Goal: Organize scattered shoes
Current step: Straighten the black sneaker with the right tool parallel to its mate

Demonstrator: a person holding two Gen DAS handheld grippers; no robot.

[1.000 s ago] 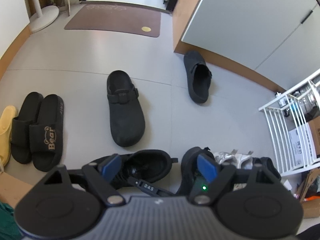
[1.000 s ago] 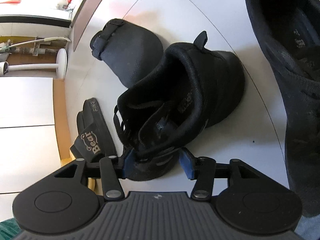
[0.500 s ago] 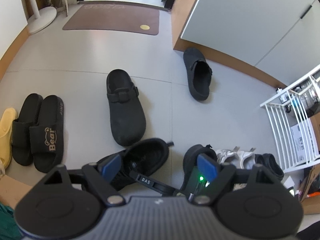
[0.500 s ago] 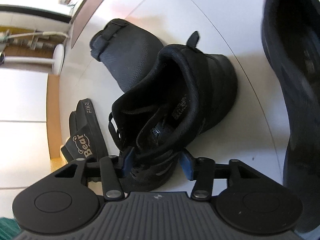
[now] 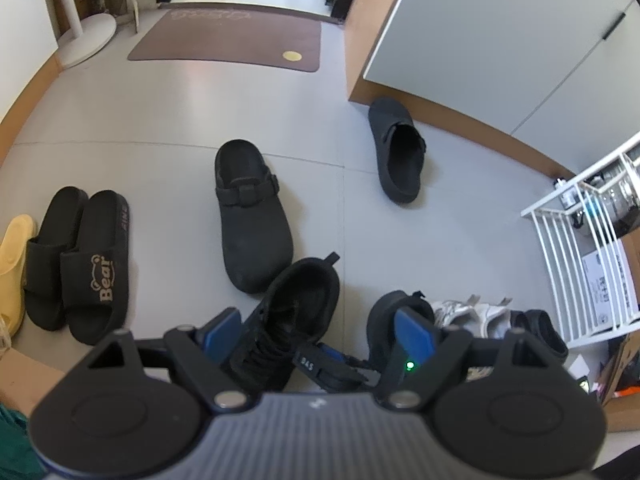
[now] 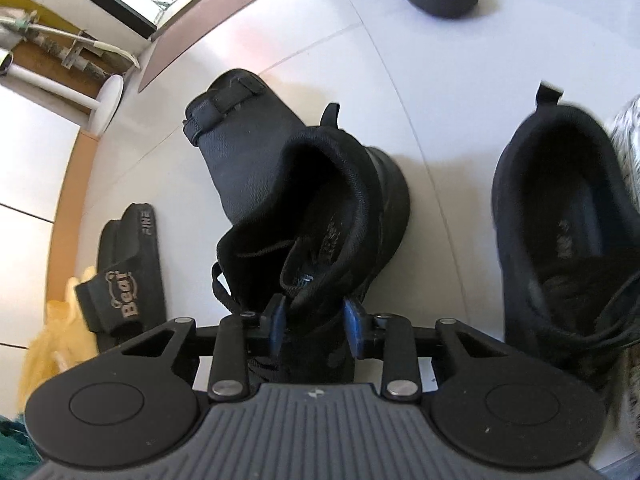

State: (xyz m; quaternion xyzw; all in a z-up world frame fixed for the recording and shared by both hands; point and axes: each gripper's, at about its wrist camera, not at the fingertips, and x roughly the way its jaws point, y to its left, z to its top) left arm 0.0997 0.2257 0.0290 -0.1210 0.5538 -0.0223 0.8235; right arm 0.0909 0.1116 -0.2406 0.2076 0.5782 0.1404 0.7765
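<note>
The step in hand looks like gripping one stray shoe: low in the right wrist frame the right gripper (image 6: 314,330) has its jaws closing narrow on the laced upper of a black high-top lace-up sneaker (image 6: 320,216), blue pads pressing both sides. At the bottom of the left wrist frame the left gripper (image 5: 316,334) hangs with jaws wide, holding nothing, the same sneaker showing between its fingers. I judge the next move calls for carrying this sneaker to its twin, the second black sneaker (image 6: 560,224) at the frame's right, and setting it parallel, heel aligned.

Counted near to far in the left view: two black sneakers, a pale strappy sandal pair (image 5: 468,314), two black "Bear" foam slides (image 5: 80,260), one yellow slipper (image 5: 12,264), two black buckled clogs, one at centre (image 5: 250,220), one at upper right (image 5: 400,156), and one brown doormat (image 5: 232,38)
</note>
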